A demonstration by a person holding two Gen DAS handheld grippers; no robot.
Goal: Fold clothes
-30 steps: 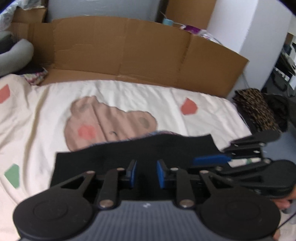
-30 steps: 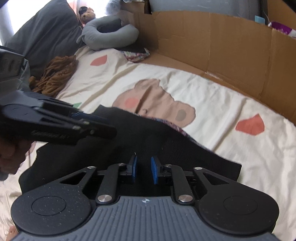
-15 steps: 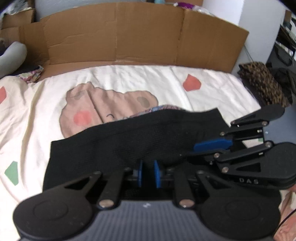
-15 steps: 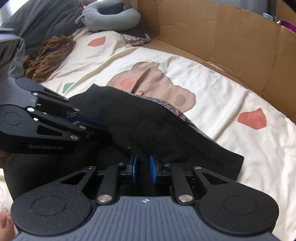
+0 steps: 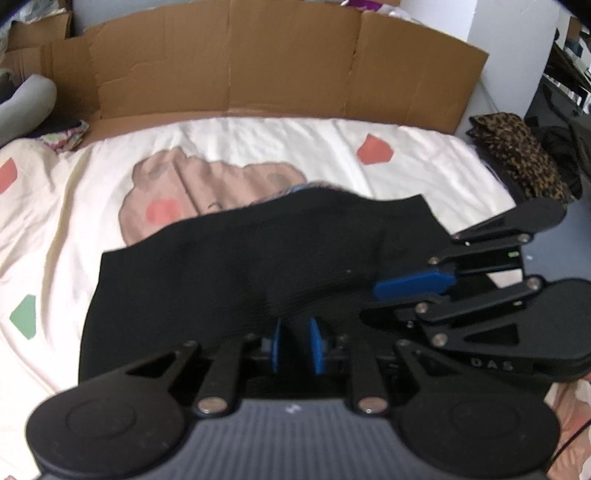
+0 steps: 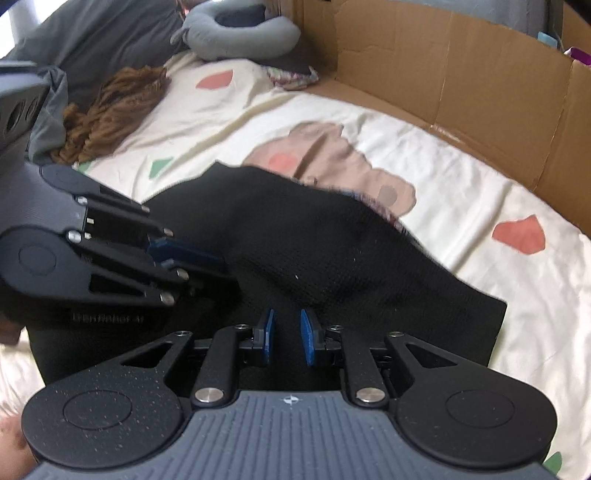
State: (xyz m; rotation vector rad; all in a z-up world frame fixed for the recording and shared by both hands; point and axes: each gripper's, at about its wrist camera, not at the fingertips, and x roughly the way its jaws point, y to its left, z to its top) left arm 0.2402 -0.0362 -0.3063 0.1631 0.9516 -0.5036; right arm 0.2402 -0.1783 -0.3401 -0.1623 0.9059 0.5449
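A black knitted garment (image 5: 240,266) lies across the cream bed sheet (image 5: 258,147), its near part raised in a hump. My left gripper (image 5: 295,341) is shut on a fold of it, the cloth draping over the blue pads. The right gripper (image 6: 286,332) pinches the same black garment (image 6: 332,251) at its near edge. Each gripper shows in the other's view: the right gripper (image 5: 406,291) enters from the right, the left gripper (image 6: 199,266) from the left, both close together on the cloth. A strip of patterned cloth (image 5: 295,190) peeks out from under the garment's far edge.
A cardboard wall (image 5: 258,66) stands along the far side of the bed. A leopard-print cloth (image 5: 517,155) lies past the bed's right edge. A grey neck pillow (image 6: 240,33) and a brown knitted heap (image 6: 110,107) sit towards the head of the bed.
Both grippers have moved forward and down with the black cloth, which now bulges higher and covers more of the sheet. The left jaws have narrowed onto the fold.
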